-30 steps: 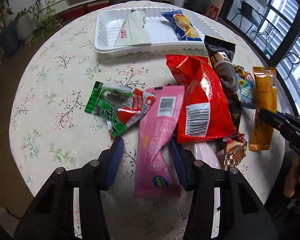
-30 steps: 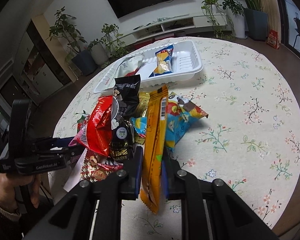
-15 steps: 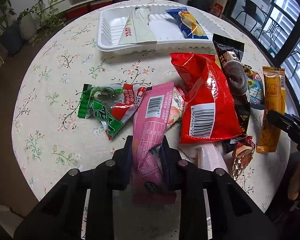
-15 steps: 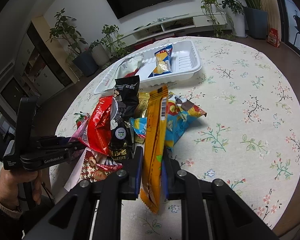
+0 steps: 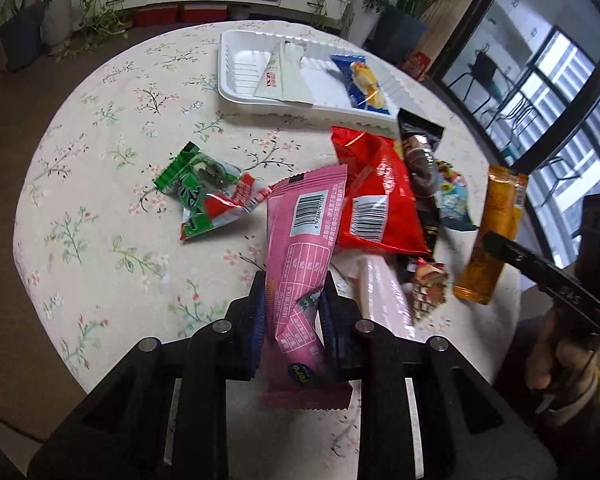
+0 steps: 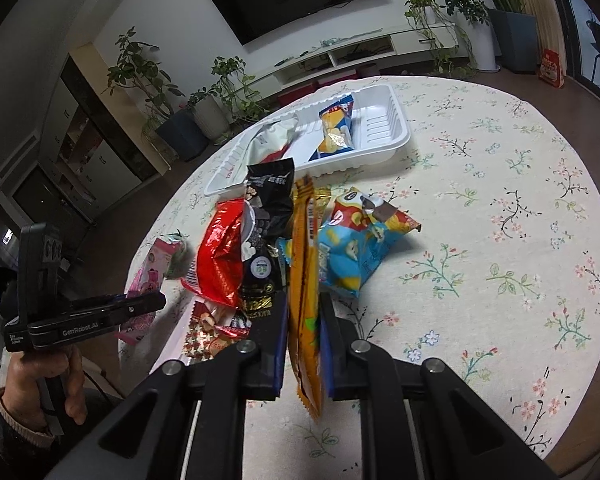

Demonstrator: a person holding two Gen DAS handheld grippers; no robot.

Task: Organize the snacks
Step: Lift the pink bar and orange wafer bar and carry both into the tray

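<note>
- Your left gripper (image 5: 291,300) is clamped on the pink snack packet (image 5: 304,240), pads pinching its lower half, barcode end sticking up toward the pile.
- Your right gripper (image 6: 303,316) has its jaws closed on the orange stick packet (image 6: 306,280), which stands on edge between the pads with its bottom end hanging below them.
- The white tray (image 5: 236,76) sits at the far side of the round floral table (image 5: 100,160); a pale cream packet (image 5: 284,76) and a blue-and-yellow packet (image 5: 364,84) lie in it.
- Between you and the tray the loose snacks sit heaped: a red bag (image 5: 376,196), a black packet (image 5: 420,148) leaning on it, and a light-blue bag (image 6: 352,252) just right of the orange stick in the right view.
- A green-and-red packet (image 5: 204,196) lies on its own, left of the pink one.
- A small red-and-gold patterned packet (image 5: 430,284) rests at the near edge of the heap.
</note>
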